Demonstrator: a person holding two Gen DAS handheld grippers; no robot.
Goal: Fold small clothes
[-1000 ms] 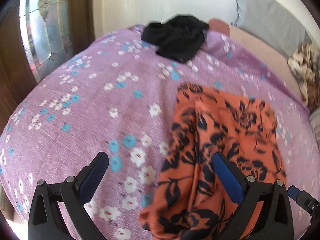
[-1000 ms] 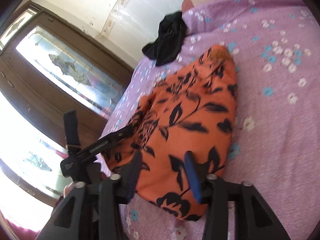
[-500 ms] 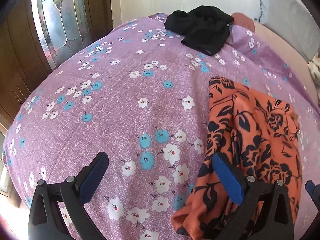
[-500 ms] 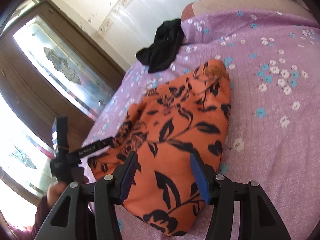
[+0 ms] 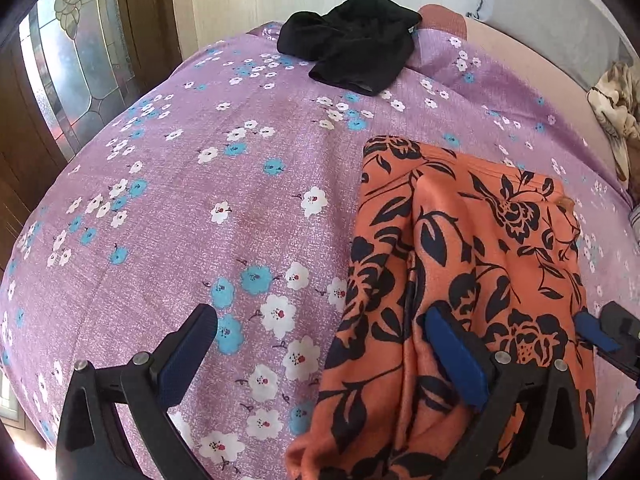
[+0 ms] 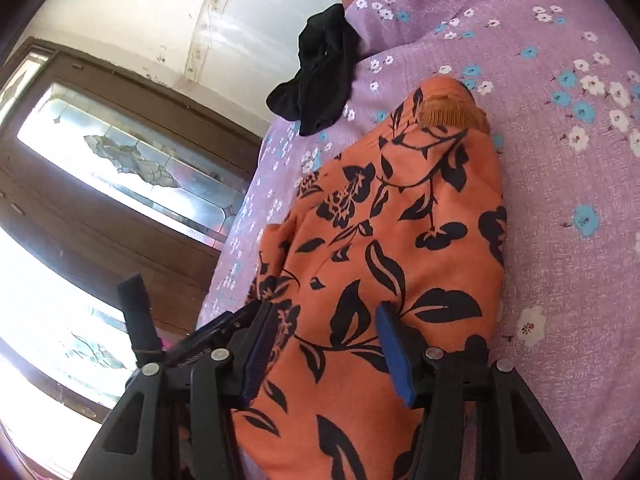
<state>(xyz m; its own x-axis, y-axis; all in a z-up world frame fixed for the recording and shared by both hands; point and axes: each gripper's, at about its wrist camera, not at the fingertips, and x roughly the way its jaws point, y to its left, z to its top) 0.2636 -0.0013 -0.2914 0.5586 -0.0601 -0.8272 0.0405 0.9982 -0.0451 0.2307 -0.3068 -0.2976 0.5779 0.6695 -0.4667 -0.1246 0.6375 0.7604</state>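
On floral bedspread (image 5: 248,184), orange garment (image 5: 460,264) (folded), black garment (image 5: 352,44) beyond

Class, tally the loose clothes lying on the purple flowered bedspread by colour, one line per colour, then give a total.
Orange with black flowers: 1, the orange garment
Black: 1, the black garment
Total: 2

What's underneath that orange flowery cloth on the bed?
The orange cloth lies on the purple flowered bedsheet, which shows all around it. Whatever sits directly beneath its bunched folds is covered, so I cannot tell if anything else is there.
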